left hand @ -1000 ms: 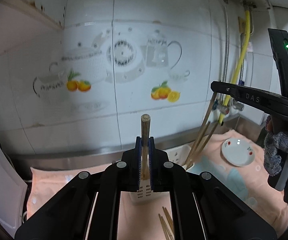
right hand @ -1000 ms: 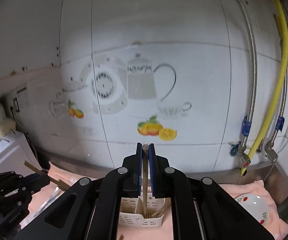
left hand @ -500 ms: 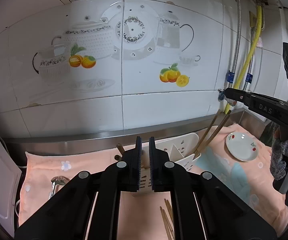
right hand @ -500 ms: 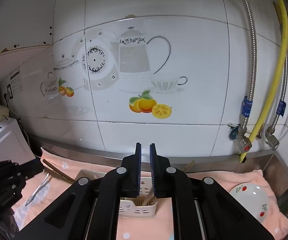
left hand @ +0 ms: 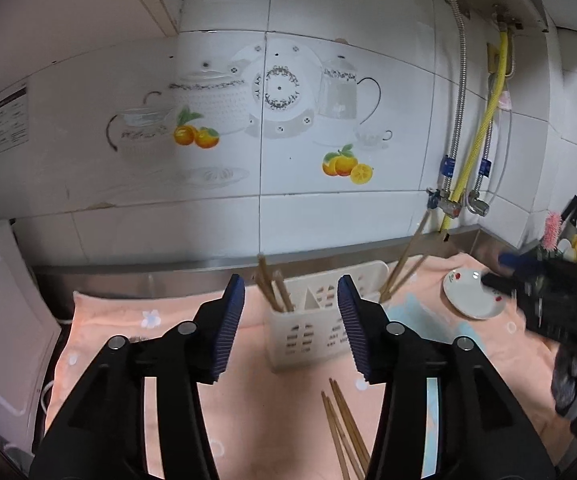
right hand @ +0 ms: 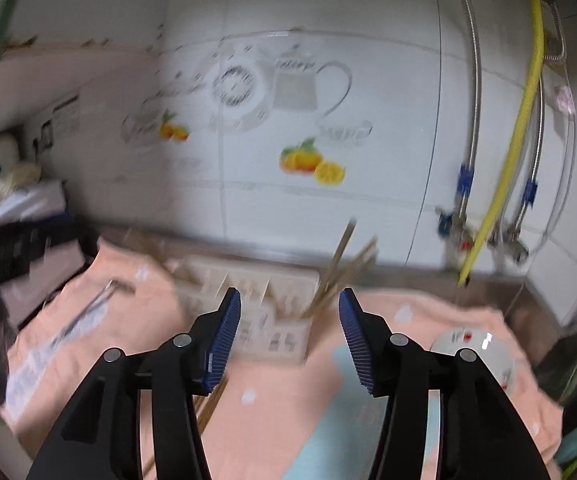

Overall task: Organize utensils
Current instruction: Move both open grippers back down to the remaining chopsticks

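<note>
A white slotted utensil holder [left hand: 308, 320] stands on the peach towel [left hand: 100, 320], with wooden chopsticks [left hand: 272, 290] upright in its left slot and more chopsticks [left hand: 404, 264] leaning out of its right end. Loose chopsticks [left hand: 342, 428] lie on the towel in front. My left gripper [left hand: 290, 328] hangs before the holder, jaws opening, nothing between them. In the blurred right wrist view the holder [right hand: 248, 304] and its leaning chopsticks [right hand: 336, 272] show beyond my right gripper [right hand: 288, 336], whose jaws are opening and empty. The right gripper [left hand: 544, 292] appears blurred at the left view's right edge.
A small white plate [left hand: 472, 292] sits at the towel's right. A metal spoon [right hand: 84, 316] lies on the towel's left. Yellow hose [left hand: 476, 152] and steel pipes run down the tiled wall. A white appliance [left hand: 4, 320] stands at the left; knives and a pink brush [left hand: 550, 230] at far right.
Both grippers held a chopstick upright over the holder, let them drop into the slots, then opened their jaws. Both have drawn back and lower; the right one moved off to the right.
</note>
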A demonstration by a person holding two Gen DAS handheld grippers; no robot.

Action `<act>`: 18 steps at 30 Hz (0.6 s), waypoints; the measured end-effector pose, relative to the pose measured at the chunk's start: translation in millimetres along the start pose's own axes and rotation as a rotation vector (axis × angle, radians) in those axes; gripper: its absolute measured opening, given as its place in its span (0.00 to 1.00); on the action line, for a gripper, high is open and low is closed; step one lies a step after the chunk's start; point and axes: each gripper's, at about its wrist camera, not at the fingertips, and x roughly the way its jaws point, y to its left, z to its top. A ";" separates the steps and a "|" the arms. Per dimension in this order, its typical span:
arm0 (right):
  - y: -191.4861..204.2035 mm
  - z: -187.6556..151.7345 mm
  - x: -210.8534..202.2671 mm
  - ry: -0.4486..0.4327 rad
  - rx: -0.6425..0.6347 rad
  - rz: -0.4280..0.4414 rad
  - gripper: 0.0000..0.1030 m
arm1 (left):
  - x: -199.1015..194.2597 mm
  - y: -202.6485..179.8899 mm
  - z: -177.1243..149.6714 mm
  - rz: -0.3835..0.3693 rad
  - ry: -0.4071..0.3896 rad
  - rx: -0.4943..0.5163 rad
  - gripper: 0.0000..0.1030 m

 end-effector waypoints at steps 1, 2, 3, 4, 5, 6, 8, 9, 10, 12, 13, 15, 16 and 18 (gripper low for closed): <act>5.0 -15.5 -4.1 0.023 0.000 0.010 0.52 | -5.0 1.1 -4.8 -0.002 0.002 -0.004 0.52; 8.5 -25.1 -6.3 0.036 -0.003 0.016 0.54 | -10.4 2.1 -10.5 -0.003 0.005 -0.006 0.57; 12.8 -37.1 -9.3 0.048 -0.003 0.019 0.56 | -15.4 3.0 -16.2 -0.002 0.001 -0.006 0.60; 18.8 -53.0 -11.6 0.075 -0.004 0.021 0.58 | -18.6 3.4 -20.2 0.000 -0.001 -0.005 0.60; 23.2 -63.5 -13.2 0.090 -0.007 0.025 0.59 | -23.0 4.2 -27.6 0.005 0.002 -0.002 0.62; 28.4 -77.1 -15.5 0.104 -0.005 0.024 0.60 | -25.0 4.6 -32.3 0.009 0.006 0.001 0.65; 38.2 -100.6 -16.5 0.142 -0.003 0.033 0.63 | -30.7 7.0 -46.1 0.028 0.014 0.000 0.70; 44.1 -114.3 -16.9 0.162 0.003 0.036 0.63 | -31.6 8.3 -50.5 0.030 0.020 -0.002 0.72; 48.8 -123.7 -16.9 0.176 0.005 0.038 0.63 | -33.6 10.0 -57.4 0.031 0.027 -0.006 0.73; 62.1 -145.9 -16.3 0.204 -0.008 0.030 0.63 | -35.5 12.7 -69.7 0.046 0.038 -0.009 0.77; 70.9 -158.1 -15.5 0.215 -0.023 0.014 0.63 | -36.4 14.4 -75.8 0.057 0.044 -0.013 0.77; 82.8 -174.5 -12.8 0.240 -0.035 0.005 0.63 | -38.2 18.7 -89.3 0.063 0.060 -0.027 0.78; 88.6 -182.6 -10.9 0.252 -0.032 0.005 0.63 | -39.1 21.2 -96.6 0.070 0.069 -0.034 0.78; 96.8 -195.6 -6.6 0.278 -0.027 0.017 0.63 | -40.7 24.4 -108.9 0.094 0.082 -0.037 0.78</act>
